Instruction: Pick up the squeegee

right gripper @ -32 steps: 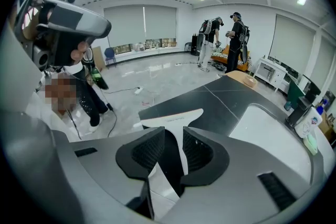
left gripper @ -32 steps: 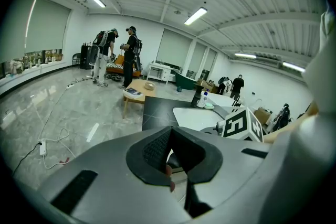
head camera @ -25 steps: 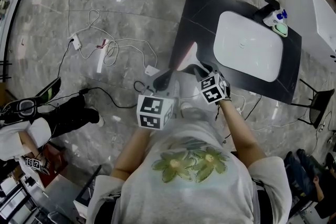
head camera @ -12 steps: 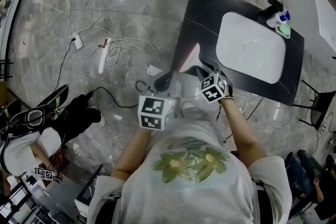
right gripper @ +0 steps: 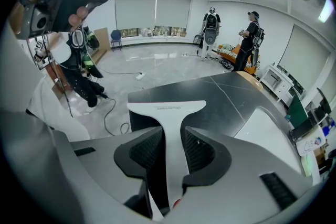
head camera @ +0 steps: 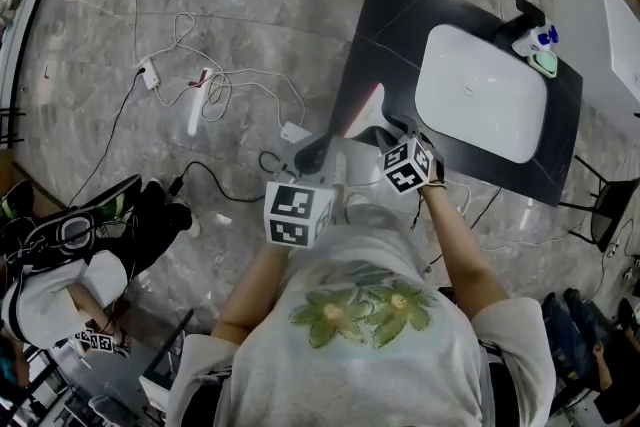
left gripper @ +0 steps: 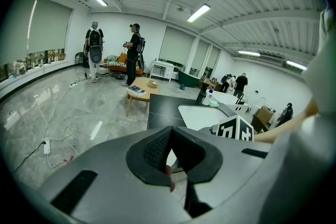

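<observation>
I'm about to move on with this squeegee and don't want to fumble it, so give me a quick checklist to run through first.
1. Squeegee gripped: ok. Its handle sits between the right gripper fingers, which are closed on it.
2. Blade off the black countertop: cannot tell.
3. Left gripper free to help: ok. Its fingers are together with nothing between them.
4. Floor safe to step on: not ok. Cables lie loose on it to the left.
5. Bystander out of the way: ok, low at the left, apart from both grippers.
</observation>
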A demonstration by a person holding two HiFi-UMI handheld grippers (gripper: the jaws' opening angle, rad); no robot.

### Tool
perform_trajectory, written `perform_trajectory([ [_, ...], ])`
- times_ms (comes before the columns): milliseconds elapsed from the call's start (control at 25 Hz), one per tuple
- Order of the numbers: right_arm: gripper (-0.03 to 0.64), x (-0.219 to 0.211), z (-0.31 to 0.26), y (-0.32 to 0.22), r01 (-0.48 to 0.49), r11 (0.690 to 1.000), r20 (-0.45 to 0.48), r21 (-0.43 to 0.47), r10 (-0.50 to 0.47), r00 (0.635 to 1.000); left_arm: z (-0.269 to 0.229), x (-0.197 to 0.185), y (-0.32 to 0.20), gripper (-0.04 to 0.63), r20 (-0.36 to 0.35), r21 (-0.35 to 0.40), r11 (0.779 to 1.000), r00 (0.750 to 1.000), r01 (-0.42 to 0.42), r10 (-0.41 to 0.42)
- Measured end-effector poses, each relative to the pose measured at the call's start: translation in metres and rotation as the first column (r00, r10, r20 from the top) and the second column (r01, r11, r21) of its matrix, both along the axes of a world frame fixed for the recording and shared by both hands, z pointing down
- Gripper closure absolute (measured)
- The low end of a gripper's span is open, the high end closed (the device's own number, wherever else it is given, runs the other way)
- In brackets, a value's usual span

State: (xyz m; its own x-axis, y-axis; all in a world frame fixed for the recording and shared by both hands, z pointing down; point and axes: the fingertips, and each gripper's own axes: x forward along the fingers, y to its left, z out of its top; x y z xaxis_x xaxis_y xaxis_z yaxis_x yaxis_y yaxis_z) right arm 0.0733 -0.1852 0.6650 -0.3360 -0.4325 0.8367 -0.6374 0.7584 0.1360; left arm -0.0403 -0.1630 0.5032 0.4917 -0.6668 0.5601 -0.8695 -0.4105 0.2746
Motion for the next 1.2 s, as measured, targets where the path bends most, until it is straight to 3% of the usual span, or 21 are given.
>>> perform_trajectory([
  [800, 0.515, -0.0028, 0.005, -0.0003, 0.091, 0.996, 0.001, 0.015, -0.092, 0.996, 0.0017, -0.0002, -0.002, 0.588, 0.006, -0.002, 1.0, 1.0, 0.011, -0.011],
  [1200, 0.517, -0.0008, 0.0013, -0.0003, 0.088, 0.996, 0.008, 0.005, -0.088, 0.996, -0.0012, 0.0012, -0.0004, 0.588, 0.003, 0.002, 1.0, 1.0, 0.019, -0.019],
])
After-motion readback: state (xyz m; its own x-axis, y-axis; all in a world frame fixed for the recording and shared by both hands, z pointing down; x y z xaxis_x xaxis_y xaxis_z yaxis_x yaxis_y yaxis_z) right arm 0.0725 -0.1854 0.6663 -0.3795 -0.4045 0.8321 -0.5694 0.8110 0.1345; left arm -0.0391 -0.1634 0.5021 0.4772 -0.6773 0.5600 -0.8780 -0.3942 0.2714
